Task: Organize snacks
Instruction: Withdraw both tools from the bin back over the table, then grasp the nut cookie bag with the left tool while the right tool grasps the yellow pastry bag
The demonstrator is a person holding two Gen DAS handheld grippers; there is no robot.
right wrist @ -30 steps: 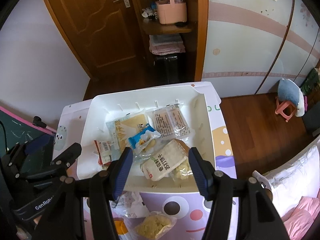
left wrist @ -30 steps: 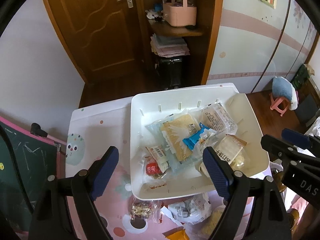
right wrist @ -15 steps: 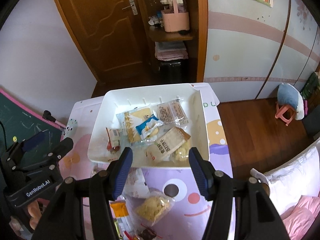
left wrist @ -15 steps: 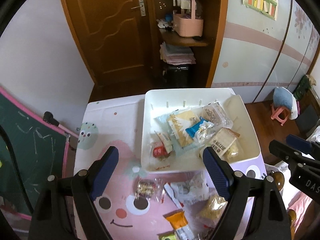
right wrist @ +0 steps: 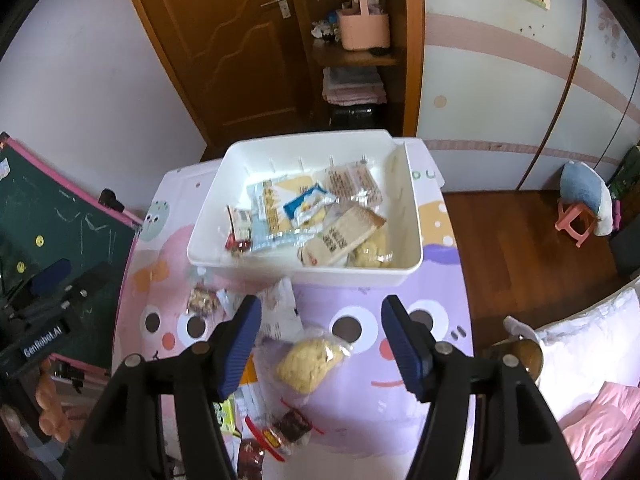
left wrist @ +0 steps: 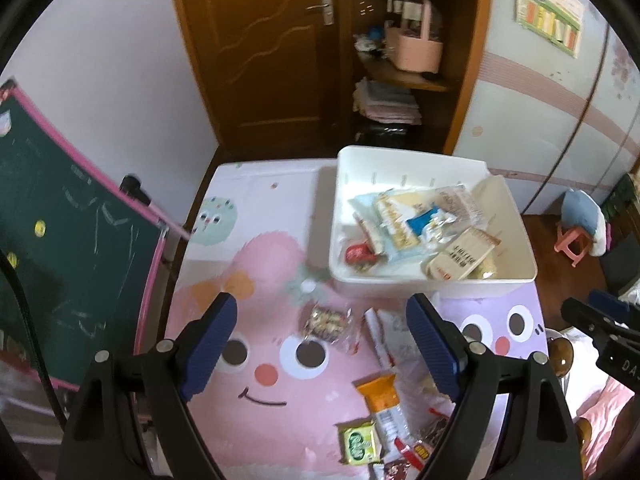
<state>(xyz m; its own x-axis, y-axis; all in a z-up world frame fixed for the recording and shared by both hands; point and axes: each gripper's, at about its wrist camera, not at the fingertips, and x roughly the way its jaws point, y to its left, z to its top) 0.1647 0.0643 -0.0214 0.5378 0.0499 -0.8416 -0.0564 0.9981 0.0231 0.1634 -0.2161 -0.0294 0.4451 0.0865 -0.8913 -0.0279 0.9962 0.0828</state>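
A white bin (left wrist: 436, 286) (right wrist: 208, 184) stands at the far side of the cartoon-print table and holds several wrapped snacks. Loose snacks lie on the table in front of it: a clear nut packet (left wrist: 326, 322), a white wrapper (right wrist: 280, 312), a yellow cake in clear wrap (right wrist: 310, 362), an orange bar (left wrist: 380, 394) and a green packet (left wrist: 358, 442). My left gripper (left wrist: 322, 354) is open and empty above the nut packet. My right gripper (right wrist: 320, 346) is open and empty above the yellow cake.
A green chalkboard with a pink frame (left wrist: 60, 232) stands at the table's left edge. A wooden door (right wrist: 224, 40) and a shelf with a pink basket (right wrist: 362, 28) are behind the table. A pink stool (right wrist: 576, 220) stands on the wood floor at right.
Both grippers have pulled back and up from the bin toward the near side of the table. The loose snacks in front of the bin have come into view. Both stayed open.
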